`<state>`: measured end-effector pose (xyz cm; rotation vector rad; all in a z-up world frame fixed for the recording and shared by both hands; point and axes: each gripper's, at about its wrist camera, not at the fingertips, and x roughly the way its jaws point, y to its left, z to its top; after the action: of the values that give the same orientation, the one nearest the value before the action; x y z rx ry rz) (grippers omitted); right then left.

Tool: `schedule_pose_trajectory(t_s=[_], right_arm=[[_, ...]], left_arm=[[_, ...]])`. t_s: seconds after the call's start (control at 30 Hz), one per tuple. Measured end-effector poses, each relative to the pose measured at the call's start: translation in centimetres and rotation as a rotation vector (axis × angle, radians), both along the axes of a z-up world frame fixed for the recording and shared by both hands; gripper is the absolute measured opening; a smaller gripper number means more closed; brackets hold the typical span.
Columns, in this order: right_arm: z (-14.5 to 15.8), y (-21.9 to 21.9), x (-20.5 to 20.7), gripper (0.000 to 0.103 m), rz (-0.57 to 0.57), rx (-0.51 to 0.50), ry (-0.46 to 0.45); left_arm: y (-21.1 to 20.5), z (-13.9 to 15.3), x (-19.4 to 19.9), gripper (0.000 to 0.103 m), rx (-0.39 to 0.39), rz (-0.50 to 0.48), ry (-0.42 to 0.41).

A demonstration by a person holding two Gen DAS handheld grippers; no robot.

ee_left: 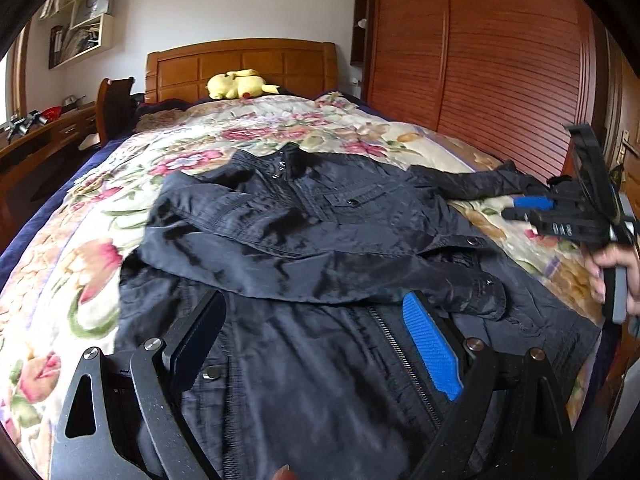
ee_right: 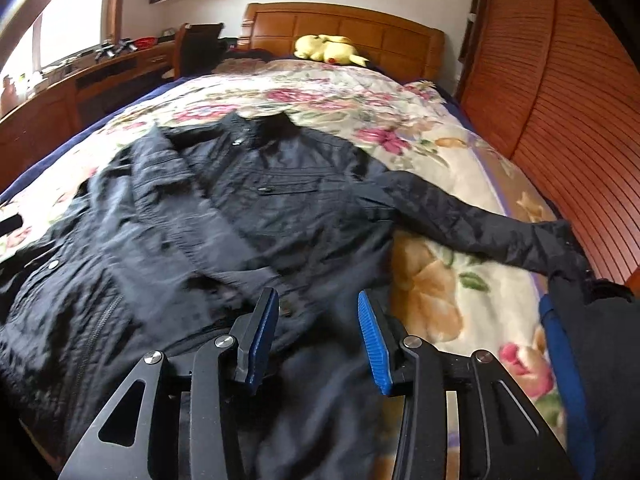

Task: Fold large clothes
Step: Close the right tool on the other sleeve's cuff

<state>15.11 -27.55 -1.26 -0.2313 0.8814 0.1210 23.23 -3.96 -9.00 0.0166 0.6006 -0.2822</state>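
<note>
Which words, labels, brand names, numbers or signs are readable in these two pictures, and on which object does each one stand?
No text can be read with certainty.
Right hand-held gripper: pale marks on its black body, seen in the left wrist view, too blurred to read.
Wall shelf: books and papers, too small to read.
Dark jacket: snaps and a zipper, no legible label.
Yellow plush toy: no writing visible.

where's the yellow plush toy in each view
Left wrist view: plush toy at upper centre-left, on the bed in front of the headboard.
Right wrist view: plush toy at top centre, slightly right, in front of the same headboard.
Shared landmark: the dark jacket's collar, below the toy in both.
</note>
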Motion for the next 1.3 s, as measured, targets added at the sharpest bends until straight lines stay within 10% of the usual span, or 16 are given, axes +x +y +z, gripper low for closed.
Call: schedule_pose_trajectory(t_s=[0.5, 1.3], right_arm=[[-1.5, -8.6, 9.9, 0.059, -0.134, -0.116, 0.026], [-13.3, -14.9, 23.9, 0.061, -0.312, -0.379, 0.198]], left_arm=[[-3.4, -0.9, 1.1, 0.091, 0.033, -0.072, 0.033], [-3.5, -2.5, 3.8, 0.091, 0.051, -0.072, 0.109]])
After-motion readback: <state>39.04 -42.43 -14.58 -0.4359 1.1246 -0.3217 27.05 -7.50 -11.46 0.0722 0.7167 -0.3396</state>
